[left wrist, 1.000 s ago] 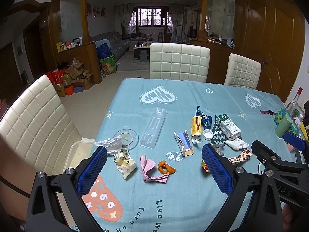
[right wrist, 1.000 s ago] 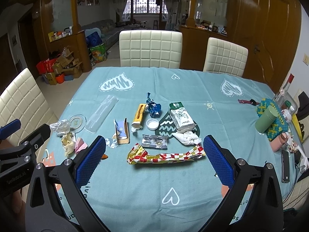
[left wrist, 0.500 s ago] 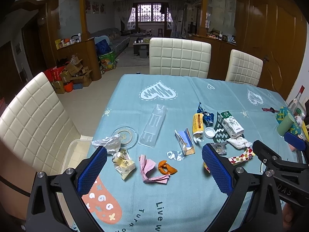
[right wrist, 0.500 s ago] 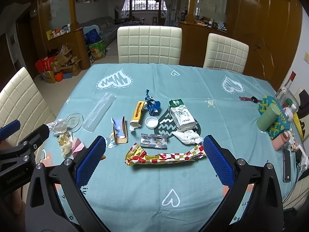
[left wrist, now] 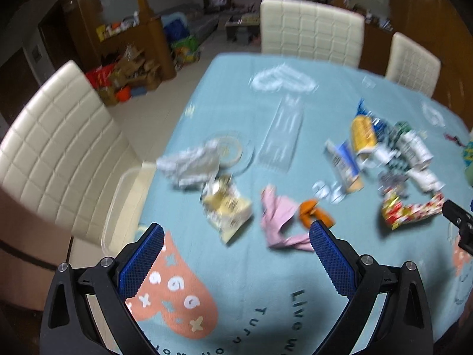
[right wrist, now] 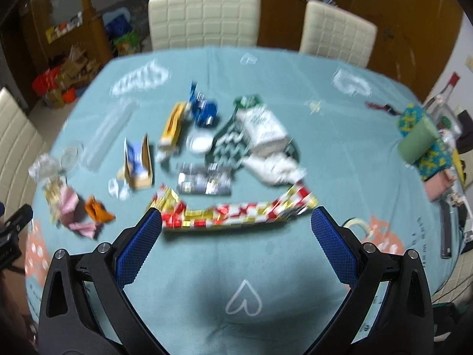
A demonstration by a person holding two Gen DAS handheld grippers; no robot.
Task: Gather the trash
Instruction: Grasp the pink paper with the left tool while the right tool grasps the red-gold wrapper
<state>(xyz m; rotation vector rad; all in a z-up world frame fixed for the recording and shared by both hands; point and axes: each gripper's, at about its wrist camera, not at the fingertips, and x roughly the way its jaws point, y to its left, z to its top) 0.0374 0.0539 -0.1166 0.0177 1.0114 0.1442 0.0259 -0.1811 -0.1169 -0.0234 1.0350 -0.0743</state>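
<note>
A: On the table?
B: Teal cloth (right wrist: 340, 153) with white hearts, strewn with trash, all motion-blurred.

A: Left gripper?
B: Left gripper (left wrist: 236, 238) spread wide, holding nothing, poised above the near edge. Between its blue pads: yellowish packet (left wrist: 227, 207) and crumpled pink paper (left wrist: 279, 222). Orange scrap (left wrist: 310, 213) touching the pink paper, just beside the right pad.

A: Farther out on that side?
B: Crinkled white plastic (left wrist: 189, 162) by the table's left edge, overlapping a clear round lid (left wrist: 233, 151). Clear flat tray (left wrist: 282, 136) just beside the lid.

A: Right gripper?
B: Right gripper (right wrist: 236, 223) likewise wide apart and empty. Long red, white and gold checkered wrapper (right wrist: 236, 211) lying crosswise just past its tips, spanning nearly from pad to pad.

A: Beyond the wrapper?
B: Silver blister pack (right wrist: 204, 180) touching it. Opened blue-and-tan carton (right wrist: 137, 162) to the left. Yellow tube (right wrist: 173, 124), blue foil (right wrist: 204, 111), white cap (right wrist: 201, 142), green-and-white pack (right wrist: 263, 124) and white tissue (right wrist: 275, 167) clustered mid-table.

A: Anything else?
B: Green cup (right wrist: 416, 142) tipped over at the right edge. Cream chairs (right wrist: 204, 17) around the table.
</note>
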